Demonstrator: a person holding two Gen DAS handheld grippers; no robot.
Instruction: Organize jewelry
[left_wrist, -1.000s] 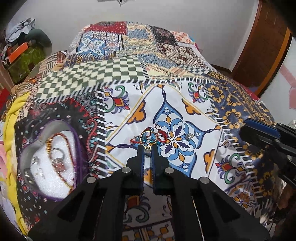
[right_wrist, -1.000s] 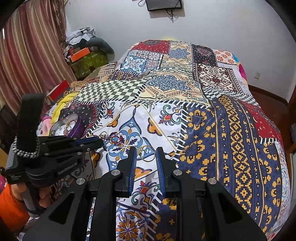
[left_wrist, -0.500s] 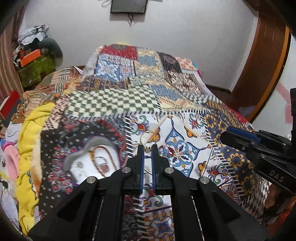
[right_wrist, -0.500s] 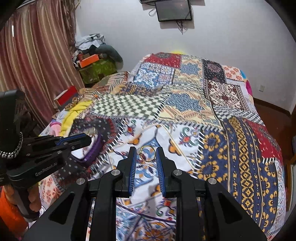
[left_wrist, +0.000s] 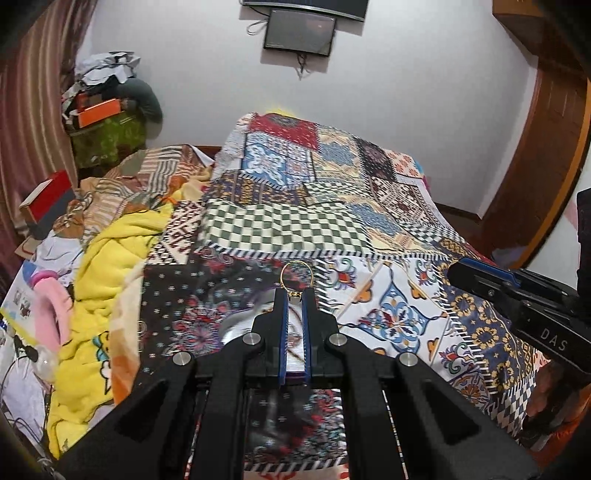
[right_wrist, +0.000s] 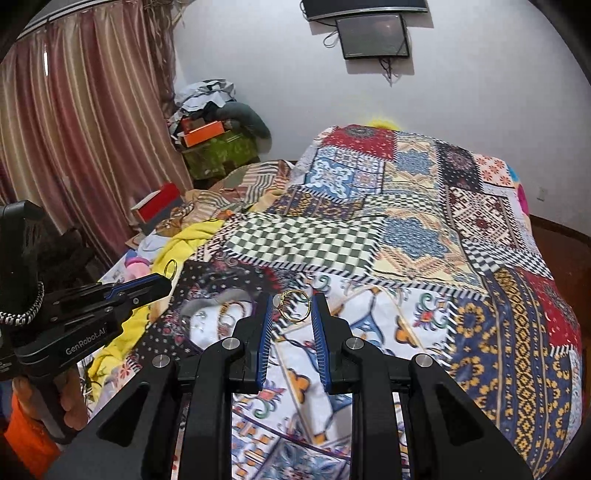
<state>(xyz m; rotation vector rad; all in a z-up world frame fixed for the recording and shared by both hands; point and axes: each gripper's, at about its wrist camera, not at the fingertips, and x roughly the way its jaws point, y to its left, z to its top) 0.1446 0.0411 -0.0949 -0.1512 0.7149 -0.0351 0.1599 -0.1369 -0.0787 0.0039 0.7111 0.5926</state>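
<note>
- Jewelry shows as two gold rings: one gold ring (left_wrist: 296, 275) is pinched at its base between the tips of the left gripper (left_wrist: 295, 295), standing upright above them; a second gold ring (right_wrist: 294, 305) sits between the tips of the right gripper (right_wrist: 293, 314), tilted.
- Left gripper's blue-lined fingers (left_wrist: 283, 325) are drawn nearly together, clamped on the first ring's setting.
- Right gripper's fingers (right_wrist: 266, 332) stand moderately apart; the second ring spans the gap and touches the left finger, but whether it is truly gripped on both sides I cannot tell.
- Just below and behind the left gripper lies a heart-shaped tray (right_wrist: 207, 325) with a pale lining, holding a few blurred pieces; it rests on the dark floral patch of the bedspread.
- Beneath everything spreads a patchwork bedspread (right_wrist: 424, 258) of checks, tiles and floral squares covering the bed.
- To the near left, a yellow blanket (left_wrist: 107, 266) and a pink soft item (left_wrist: 50, 314) are heaped along the bed's edge.
- A hand (right_wrist: 70, 398) with an orange sleeve grips the left gripper's handle in the right wrist view.
- Farther left stand striped curtains (right_wrist: 81, 129) and a pile of boxes and clothes (right_wrist: 210, 136) in the corner.
- On the far white wall hangs a dark screen (left_wrist: 300, 31); a wooden door (left_wrist: 546, 147) stands at the right.
</note>
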